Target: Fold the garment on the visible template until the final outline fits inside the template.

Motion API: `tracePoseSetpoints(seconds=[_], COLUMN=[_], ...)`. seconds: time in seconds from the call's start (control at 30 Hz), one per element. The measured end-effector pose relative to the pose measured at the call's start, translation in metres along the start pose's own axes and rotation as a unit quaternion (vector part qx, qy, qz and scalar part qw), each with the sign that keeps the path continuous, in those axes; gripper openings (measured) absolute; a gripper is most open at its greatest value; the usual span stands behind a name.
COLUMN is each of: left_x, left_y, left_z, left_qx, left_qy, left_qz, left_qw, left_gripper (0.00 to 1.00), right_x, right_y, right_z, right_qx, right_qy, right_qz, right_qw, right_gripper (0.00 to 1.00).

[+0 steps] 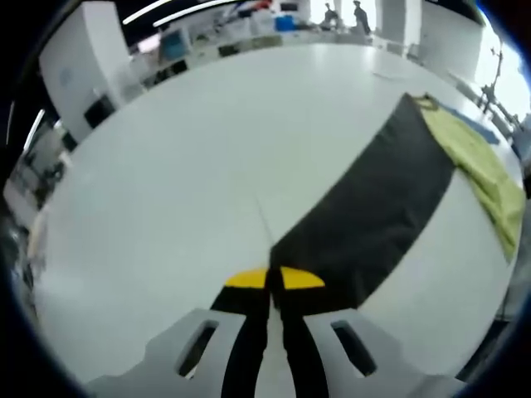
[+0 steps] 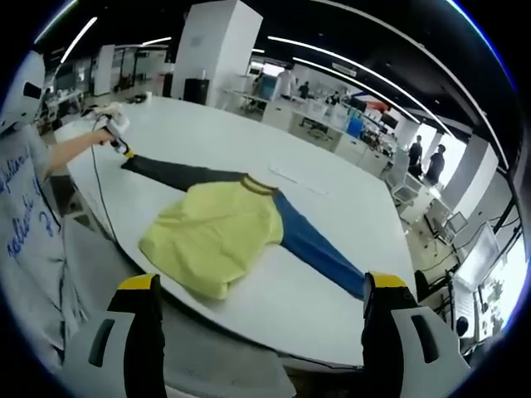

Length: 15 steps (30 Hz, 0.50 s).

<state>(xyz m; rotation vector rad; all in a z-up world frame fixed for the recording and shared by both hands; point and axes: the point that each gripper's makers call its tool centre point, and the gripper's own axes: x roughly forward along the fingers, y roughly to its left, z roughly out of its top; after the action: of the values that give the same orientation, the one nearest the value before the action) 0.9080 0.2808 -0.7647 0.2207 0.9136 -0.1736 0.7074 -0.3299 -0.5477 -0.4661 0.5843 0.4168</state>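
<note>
A long-sleeved garment lies flat on the white table (image 2: 249, 141). Its body (image 2: 217, 232) is yellow, one sleeve black (image 2: 178, 174), the other blue (image 2: 319, 245). In the left gripper view the black sleeve (image 1: 373, 199) runs from the yellow body (image 1: 485, 170) down to my left gripper (image 1: 272, 280), whose jaws are shut on the cuff. The right gripper view has the left gripper (image 2: 116, 137) at the far end of the black sleeve, held by a hand. My right gripper (image 2: 261, 286) hangs wide open above the table's near edge, short of the garment's hem, with nothing between its jaws.
The person's grey printed shirt (image 2: 29, 224) stands at the table's left side. A thin pale strip (image 2: 299, 181) lies on the table beyond the collar. Bare table (image 1: 207, 166) spreads left of the black sleeve. Desks, pillars and people (image 2: 427, 157) are far behind.
</note>
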Motion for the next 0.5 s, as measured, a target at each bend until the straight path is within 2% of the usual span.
tracePoseSetpoints(seconds=[0.5], left_x=[0.0061], left_y=[-0.0018], left_z=[-0.0065], left_qx=[0.01], left_qy=[0.012], left_qz=[0.001], left_qw=[0.9999], left_gripper=[0.0], right_x=[0.0001], right_y=[0.0022], right_z=[-0.0042], right_qx=[0.002], right_qy=[0.008], right_qz=[-0.002], right_qw=[1.0], right_gripper=[1.0])
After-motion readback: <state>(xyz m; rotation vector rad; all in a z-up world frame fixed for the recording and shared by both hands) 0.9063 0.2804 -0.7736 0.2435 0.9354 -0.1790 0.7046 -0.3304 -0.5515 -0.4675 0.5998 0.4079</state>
